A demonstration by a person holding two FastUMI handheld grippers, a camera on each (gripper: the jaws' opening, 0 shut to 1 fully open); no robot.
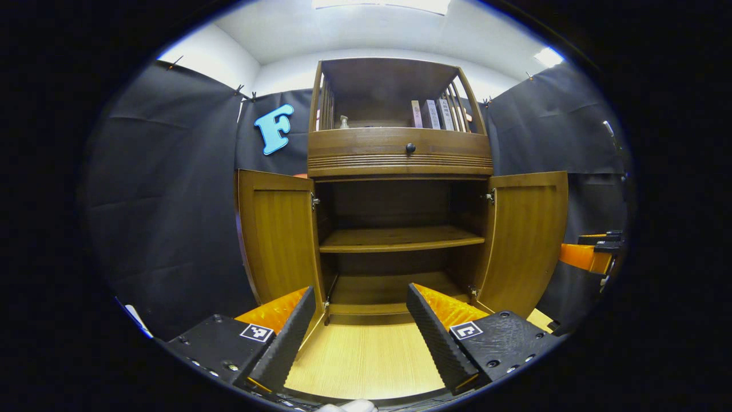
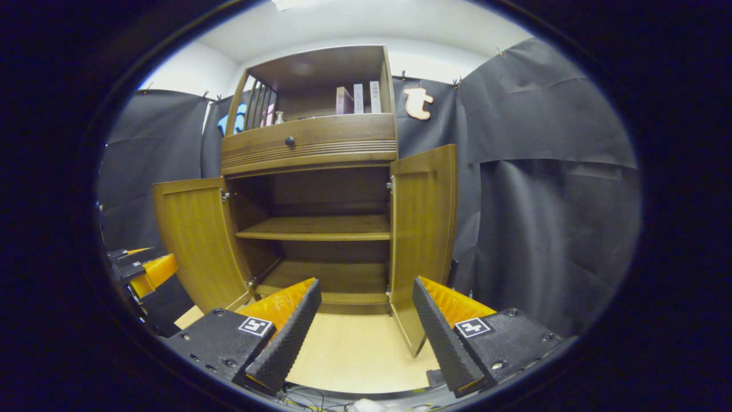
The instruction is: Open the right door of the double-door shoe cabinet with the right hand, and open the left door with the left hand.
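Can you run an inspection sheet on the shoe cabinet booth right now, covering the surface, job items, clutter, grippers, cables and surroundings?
Surface: pale wood floor, bare in front of the cabinet.
Job's things: shoe cabinet; left door and right door both swung open; inner shelf bare.
Clutter: books and a small bottle in the top compartment.
Grippers: left gripper open, holding nothing; right gripper open, holding nothing.
Cables: thin wires at the bottom edge of the right gripper view.
Surroundings: black cloth wall, white ceiling.
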